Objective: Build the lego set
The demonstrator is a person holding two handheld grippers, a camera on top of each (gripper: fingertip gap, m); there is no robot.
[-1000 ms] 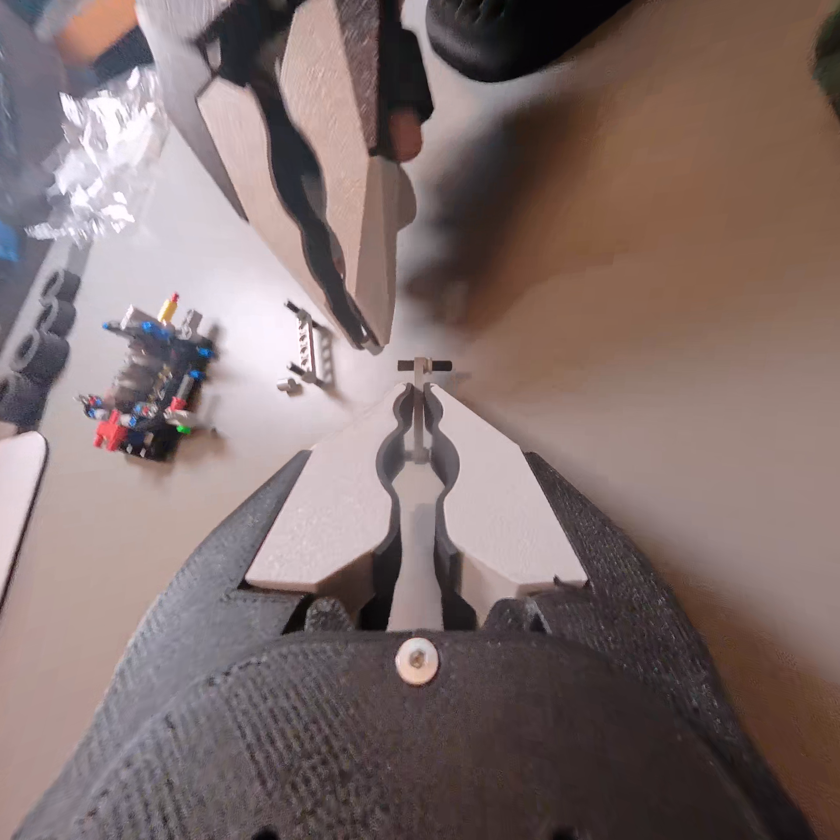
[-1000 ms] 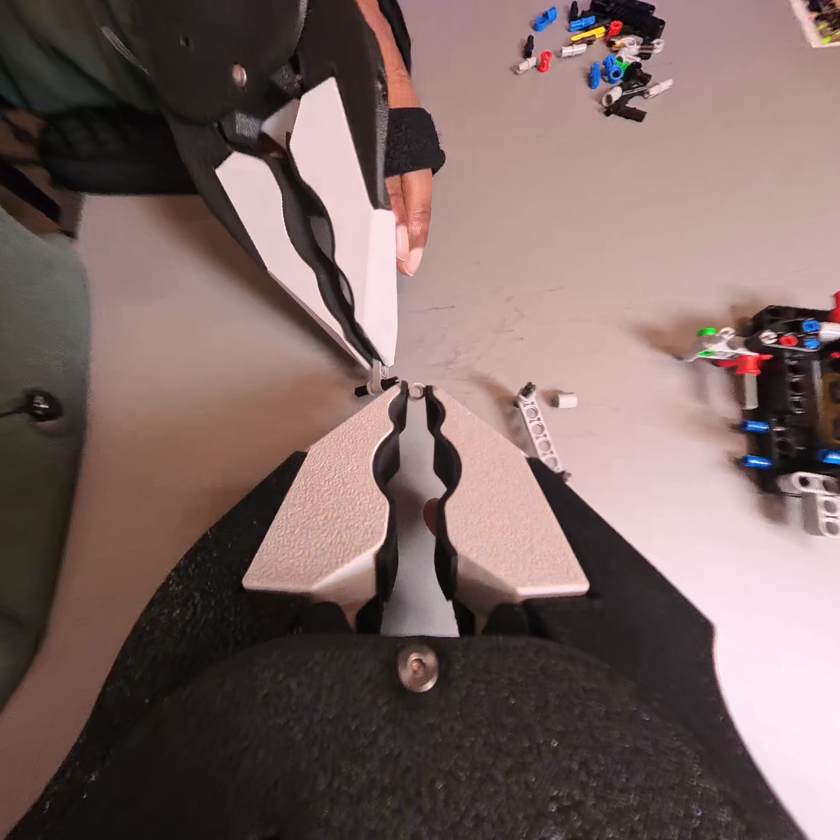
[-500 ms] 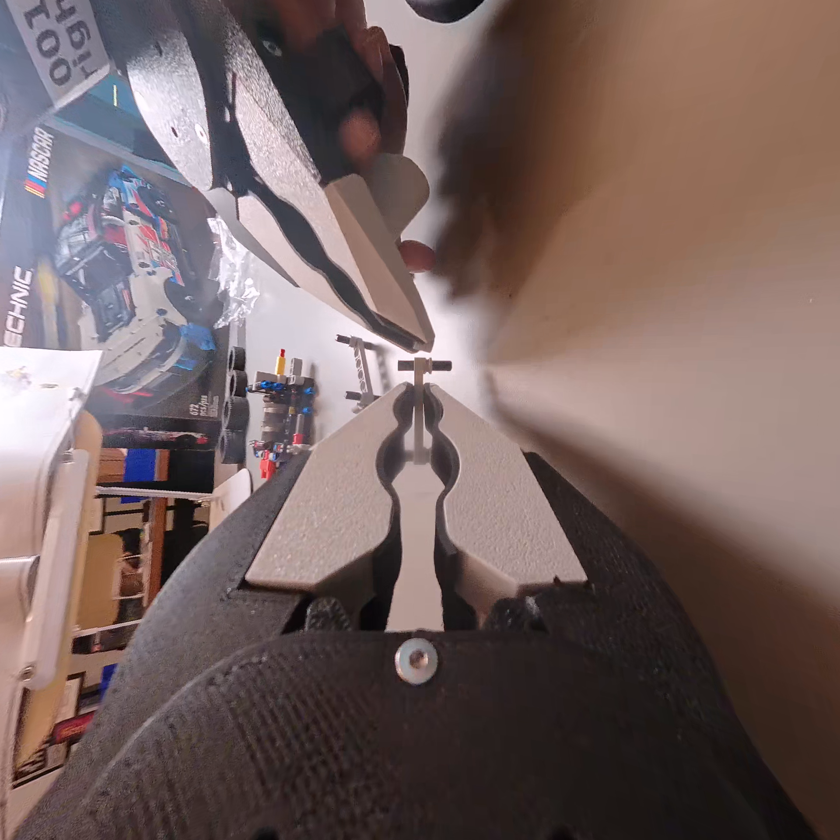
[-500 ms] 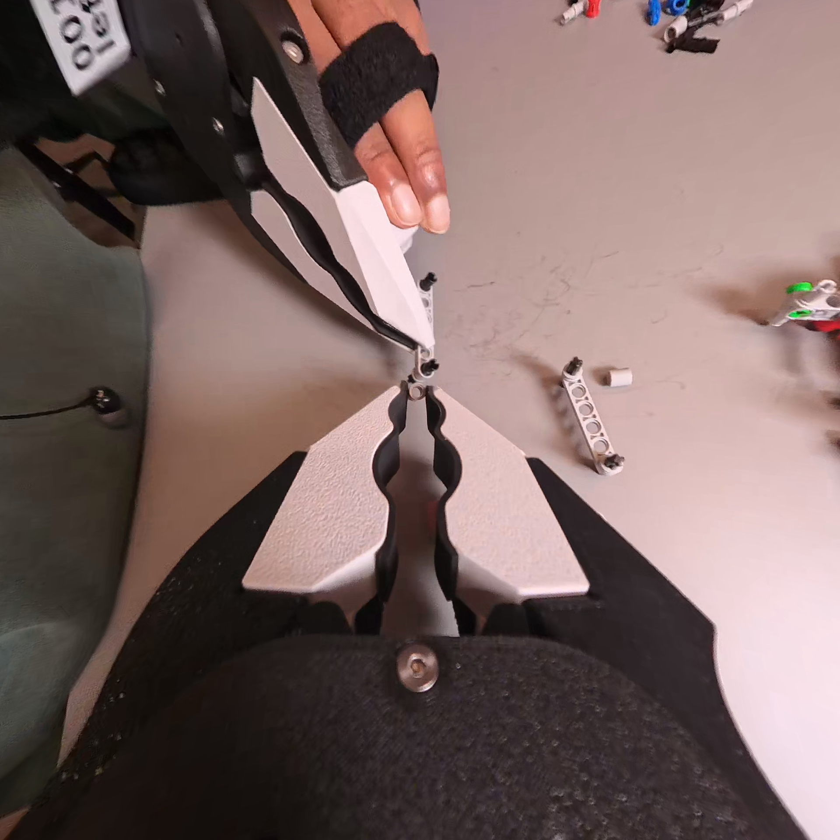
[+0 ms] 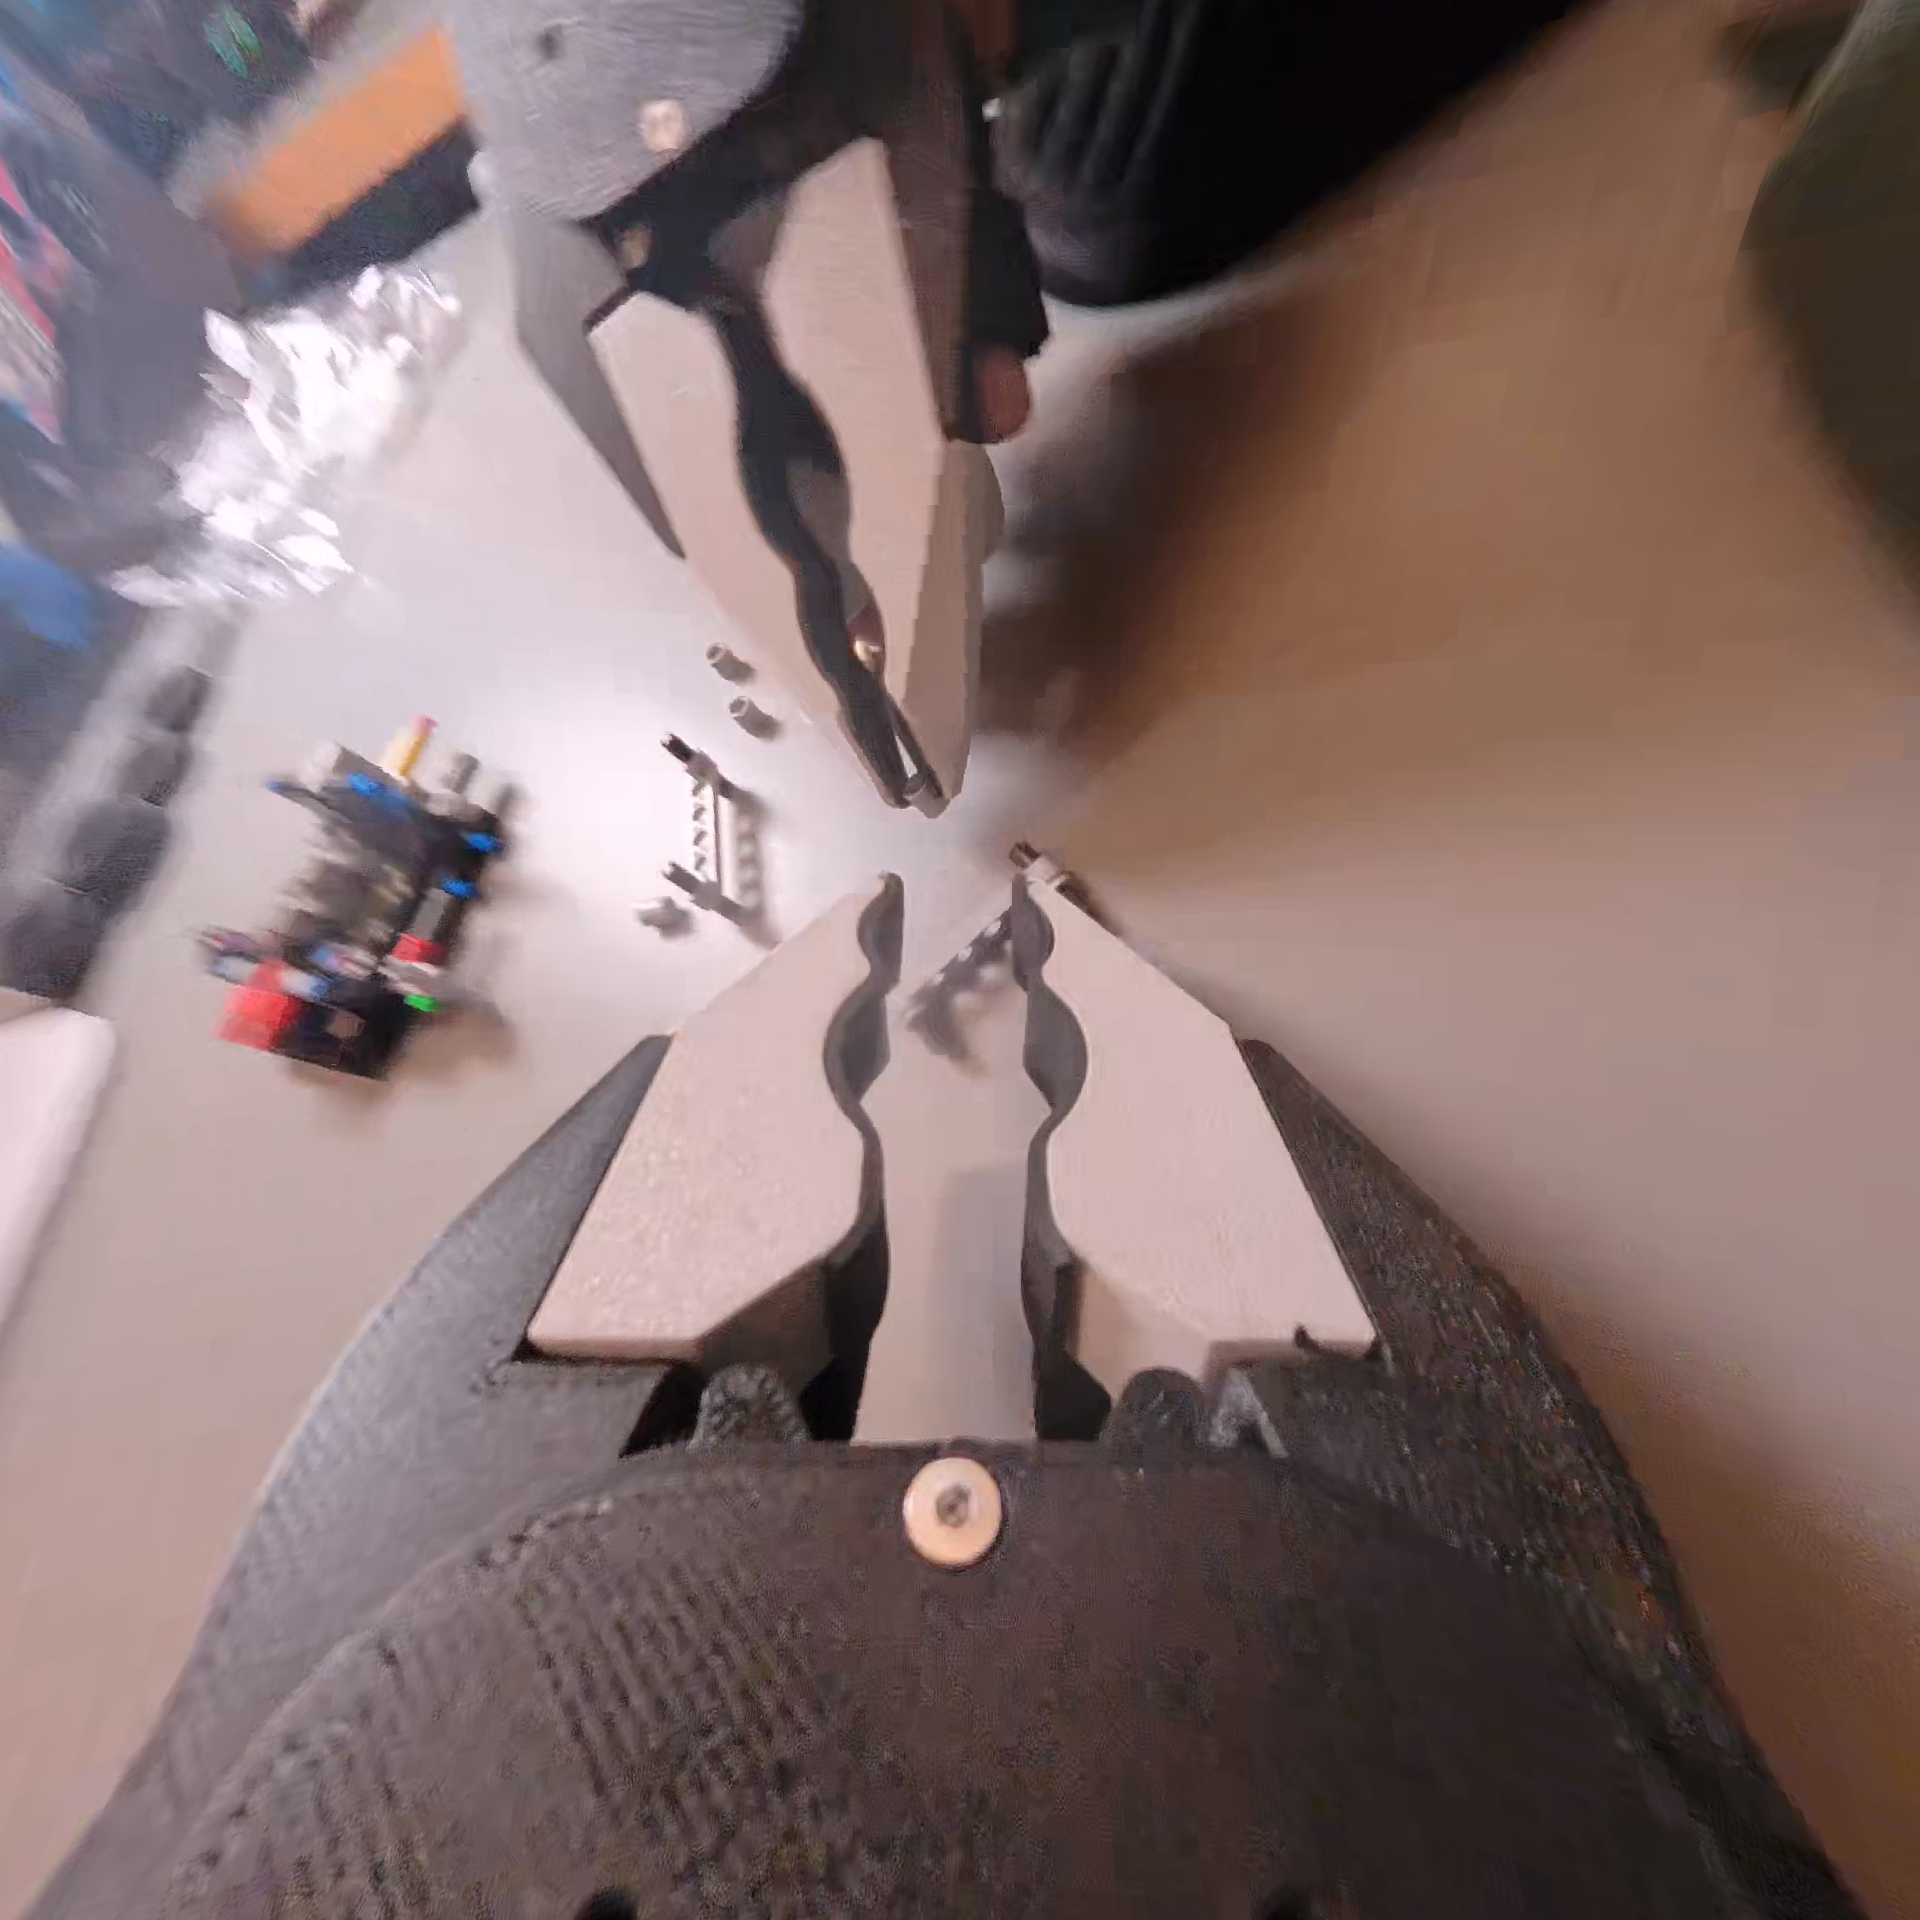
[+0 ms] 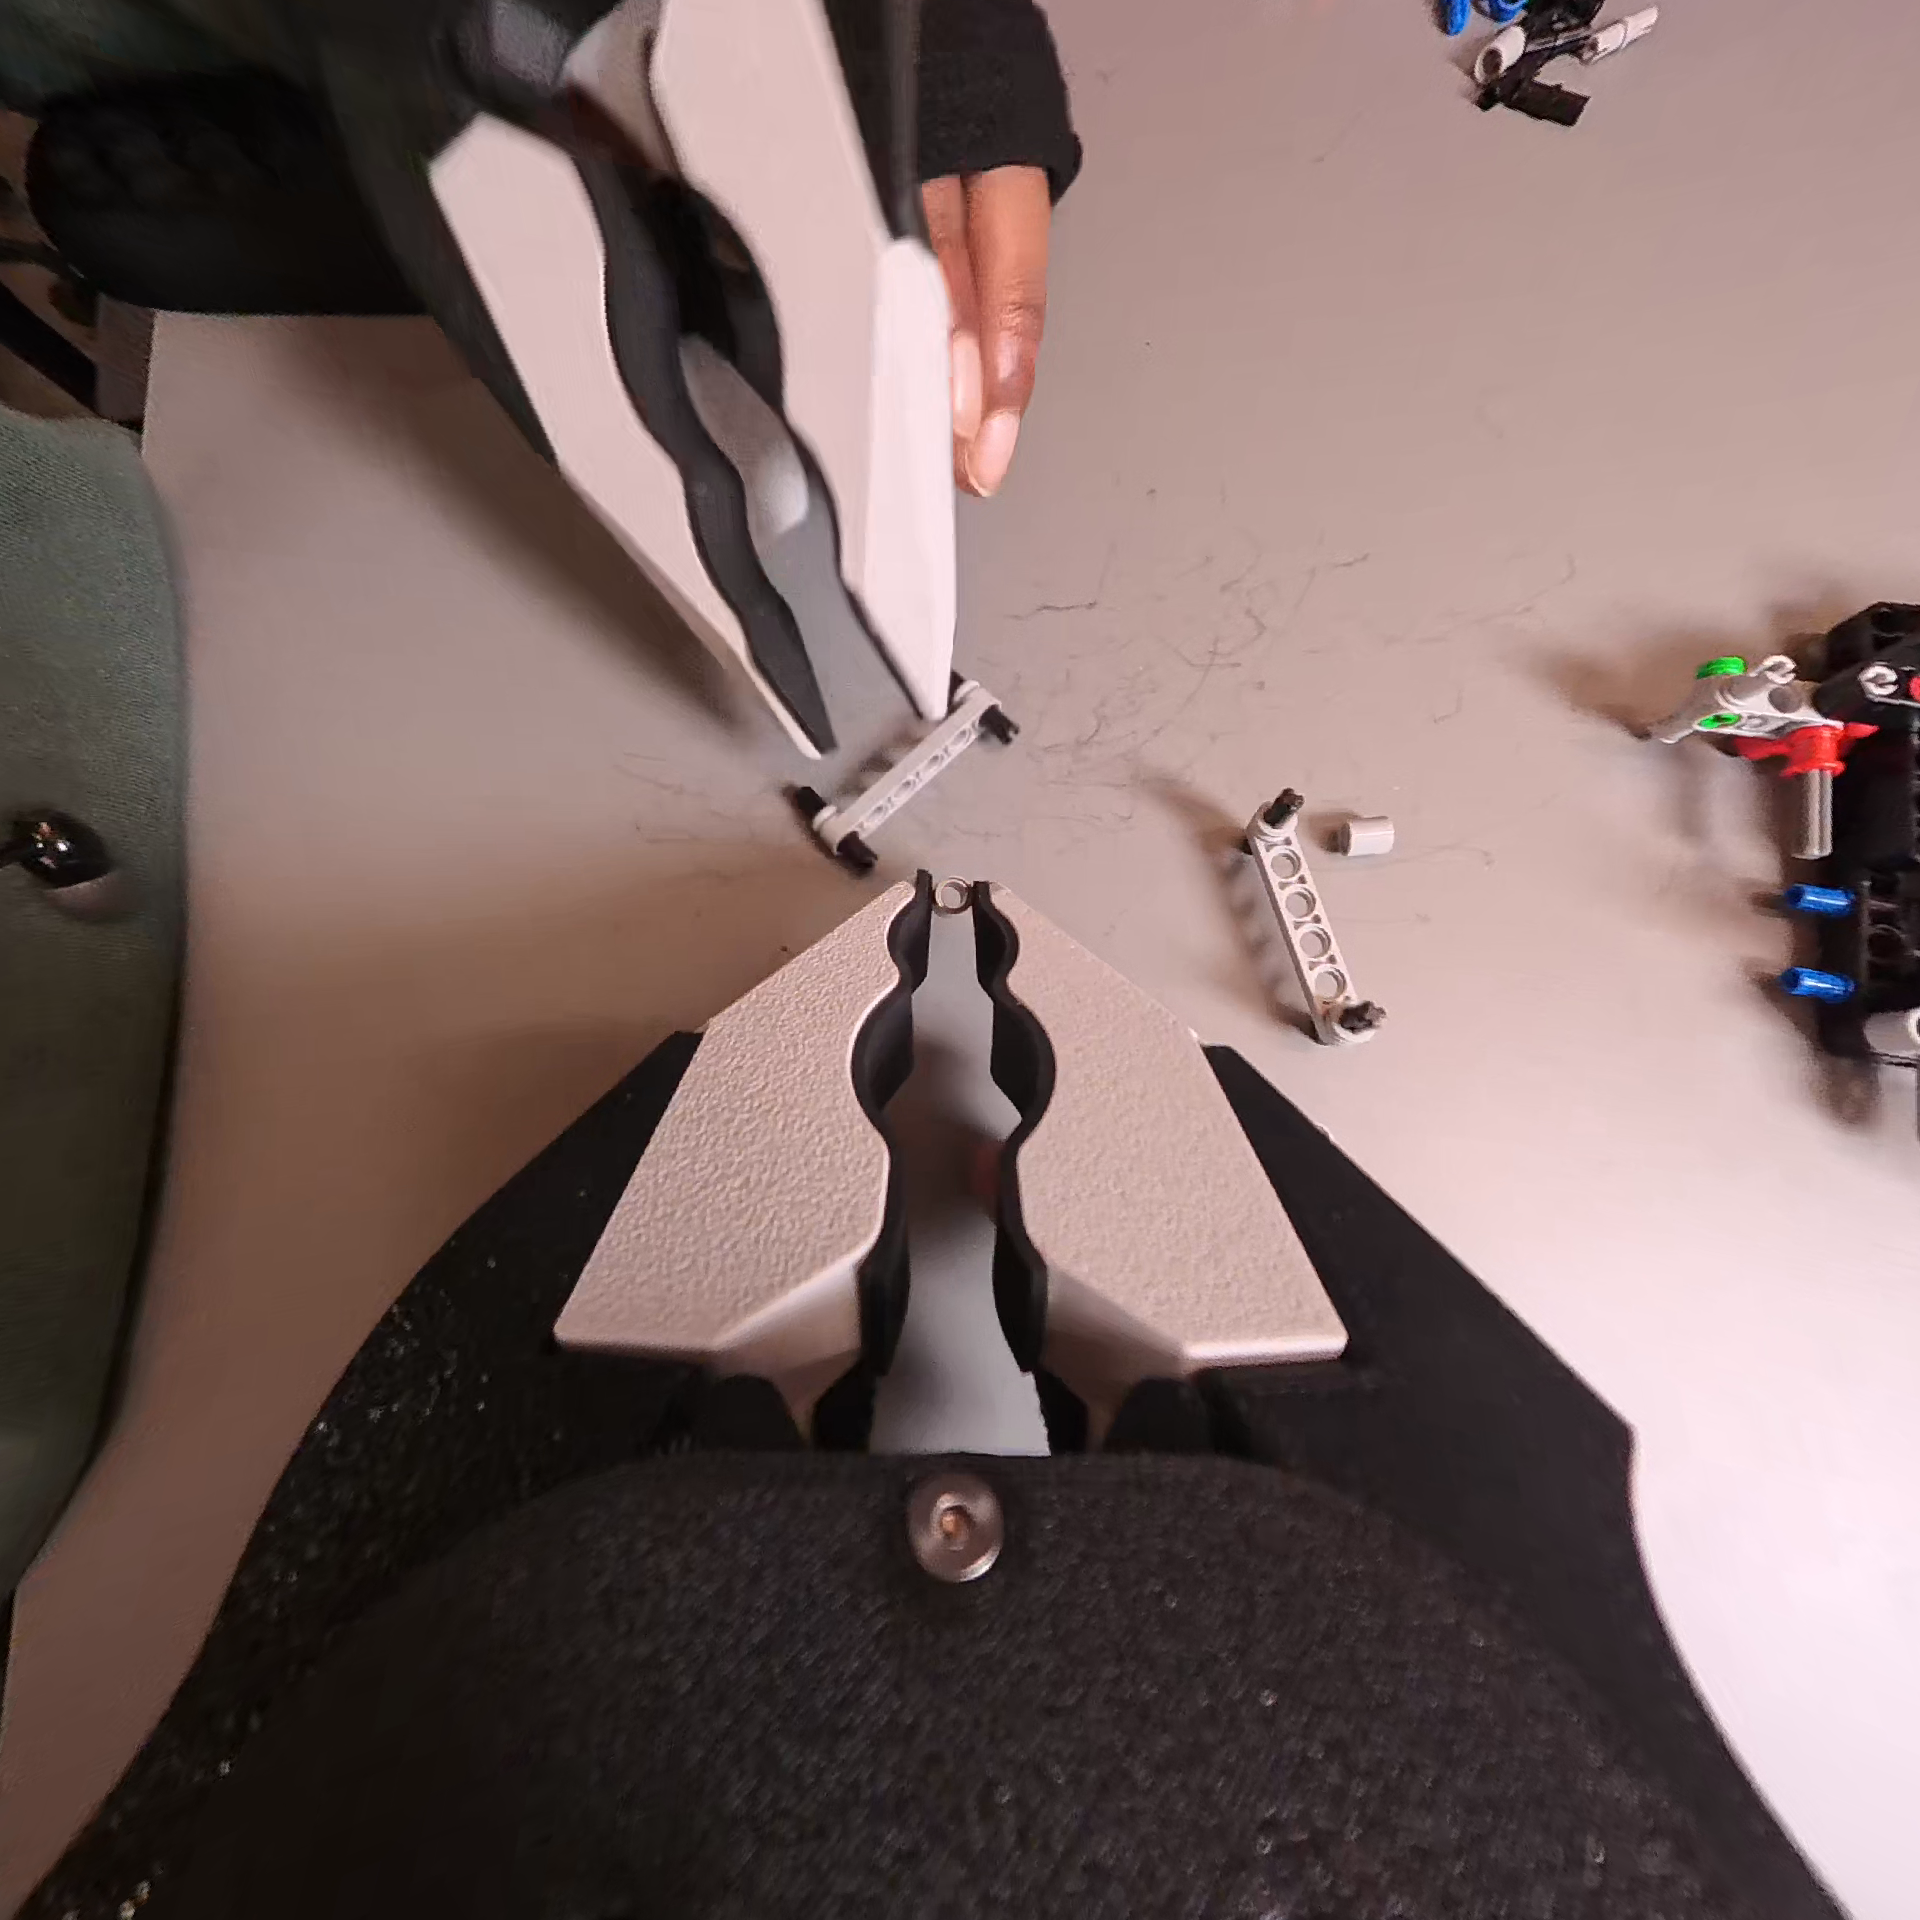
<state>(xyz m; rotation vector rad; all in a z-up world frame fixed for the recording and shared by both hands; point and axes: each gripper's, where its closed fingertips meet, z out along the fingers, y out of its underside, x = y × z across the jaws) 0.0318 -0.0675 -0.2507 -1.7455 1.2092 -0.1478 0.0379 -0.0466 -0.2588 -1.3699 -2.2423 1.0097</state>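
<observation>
My left gripper [image 5: 956, 888] is open and empty. A grey beam with black pins at both ends [image 6: 904, 779] lies on the table just under its fingertips, and shows blurred between its fingers [image 5: 966, 961] in the left wrist view. My right gripper [image 6: 948, 906] is shut on a small grey bush [image 6: 951, 894] and hovers close to that beam. The left gripper [image 6: 883, 722] shows in the right wrist view, and the right gripper [image 5: 914, 784] in the left wrist view. The partly built black chassis [image 6: 1860, 831] stands at the right.
A second grey beam [image 6: 1304, 925] and a loose grey bush [image 6: 1361, 834] lie between the grippers and the chassis [image 5: 353, 935]. Loose parts [image 6: 1538, 52] are at the far right. A crumpled plastic bag [image 5: 281, 447] and black tyres [image 5: 104, 831] sit at the table's far side.
My left gripper has opened and let go of the grey beam, which it held upright against the right gripper's bush; the beam now lies flat on the table. The right gripper still holds its bush.
</observation>
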